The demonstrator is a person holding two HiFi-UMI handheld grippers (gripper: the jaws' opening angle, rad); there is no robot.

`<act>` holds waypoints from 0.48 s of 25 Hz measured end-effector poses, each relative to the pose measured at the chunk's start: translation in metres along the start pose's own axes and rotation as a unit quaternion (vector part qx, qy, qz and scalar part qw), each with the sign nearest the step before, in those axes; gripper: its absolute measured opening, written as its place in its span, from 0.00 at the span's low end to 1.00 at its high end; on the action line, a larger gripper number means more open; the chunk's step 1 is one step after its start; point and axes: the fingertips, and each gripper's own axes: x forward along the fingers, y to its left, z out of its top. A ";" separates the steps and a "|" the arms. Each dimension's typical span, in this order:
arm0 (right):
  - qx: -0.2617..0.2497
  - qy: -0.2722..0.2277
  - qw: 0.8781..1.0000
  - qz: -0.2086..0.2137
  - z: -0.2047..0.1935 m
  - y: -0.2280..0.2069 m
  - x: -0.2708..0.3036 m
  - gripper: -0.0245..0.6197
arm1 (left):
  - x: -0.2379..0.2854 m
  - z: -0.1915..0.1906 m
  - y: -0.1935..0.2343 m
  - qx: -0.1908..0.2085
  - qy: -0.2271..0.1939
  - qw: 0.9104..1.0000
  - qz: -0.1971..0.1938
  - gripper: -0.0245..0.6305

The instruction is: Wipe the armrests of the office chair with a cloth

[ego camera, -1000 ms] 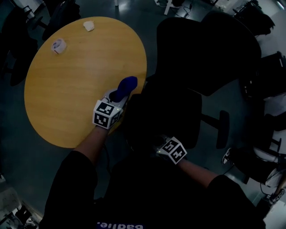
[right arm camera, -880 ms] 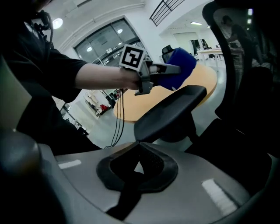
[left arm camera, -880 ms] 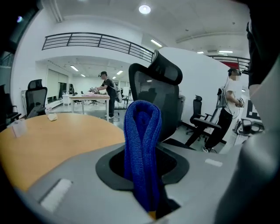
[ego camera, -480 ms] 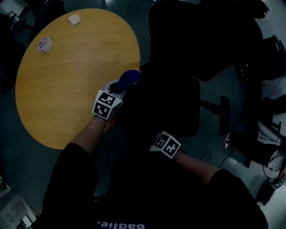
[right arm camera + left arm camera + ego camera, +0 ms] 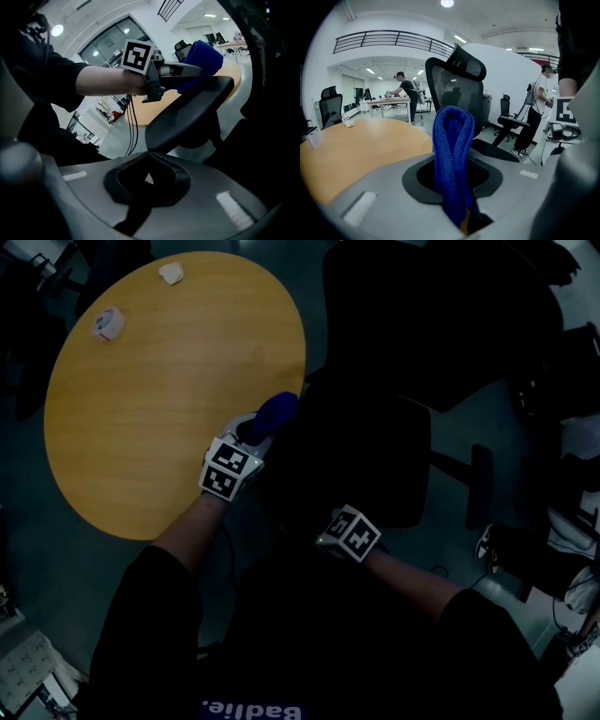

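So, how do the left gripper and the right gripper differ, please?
The left gripper is shut on a blue cloth; the right gripper is shut on nothing. The left gripper is at the armrest; the right gripper sits apart from it. Both carry marker cubes.

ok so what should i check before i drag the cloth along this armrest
1. Blue cloth clamped in the left gripper: ok, jaws shut on it.
2. Cloth on the armrest: ok, it sits on the far end in the right gripper view.
3. Right gripper empty: ok, jaws together, nothing between them.
4. Right gripper steadying the armrest: cannot tell, its tips are right at the near end.
5. Left gripper clear of the table edge: cannot tell, they look close.
6. Other armrest wiped: cannot tell.
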 end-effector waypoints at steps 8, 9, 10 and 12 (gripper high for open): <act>-0.013 -0.002 1.000 0.022 -0.004 -0.005 -0.006 0.05 | -0.016 -0.011 -0.026 -0.010 0.012 1.000 0.026 0.22; -0.013 -0.003 1.000 0.024 -0.006 -0.006 -0.006 0.05 | -0.018 -0.014 -0.029 -0.014 0.012 0.999 0.030 0.22; -0.014 -0.004 1.000 0.027 -0.007 -0.007 -0.005 0.05 | -0.021 -0.017 -0.032 -0.018 0.013 0.999 0.034 0.22; -0.015 -0.005 0.999 0.032 -0.008 -0.006 -0.003 0.05 | -0.030 -0.024 -0.036 -0.026 0.014 0.999 0.044 0.22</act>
